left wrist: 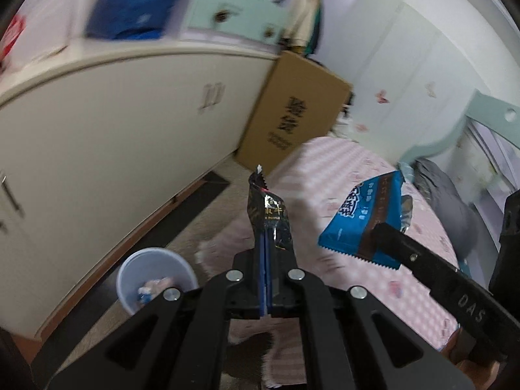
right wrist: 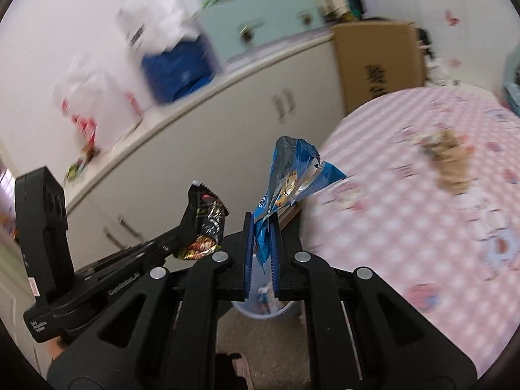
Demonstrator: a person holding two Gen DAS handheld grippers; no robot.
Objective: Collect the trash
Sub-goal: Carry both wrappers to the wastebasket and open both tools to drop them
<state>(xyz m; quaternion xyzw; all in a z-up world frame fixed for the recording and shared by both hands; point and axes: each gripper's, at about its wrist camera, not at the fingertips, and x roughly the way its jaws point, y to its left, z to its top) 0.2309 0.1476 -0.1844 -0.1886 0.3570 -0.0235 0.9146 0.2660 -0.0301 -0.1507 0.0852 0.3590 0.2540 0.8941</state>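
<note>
- The left gripper (left wrist: pixel 266 247) pinches a crinkled black foil wrapper (left wrist: pixel 268 208).
- The right gripper (right wrist: pixel 261 243) pinches a glossy blue wrapper (right wrist: pixel 286 178).
- Only the left wrist view shows the round bin (left wrist: pixel 156 279) whole, on the floor, near left.
- Only the right wrist view shows a tan object (right wrist: pixel 451 159) on the pink checked bedspread (right wrist: pixel 406 227).

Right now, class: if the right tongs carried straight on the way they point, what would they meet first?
Probably the edge of the pink bed or the cabinet beyond the blue wrapper; depth is unclear.

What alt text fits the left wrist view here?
The left gripper is shut on a black snack wrapper, while the right gripper holds a blue snack wrapper over a pink bedspread. A pale blue bin stands on the floor at lower left.
</note>
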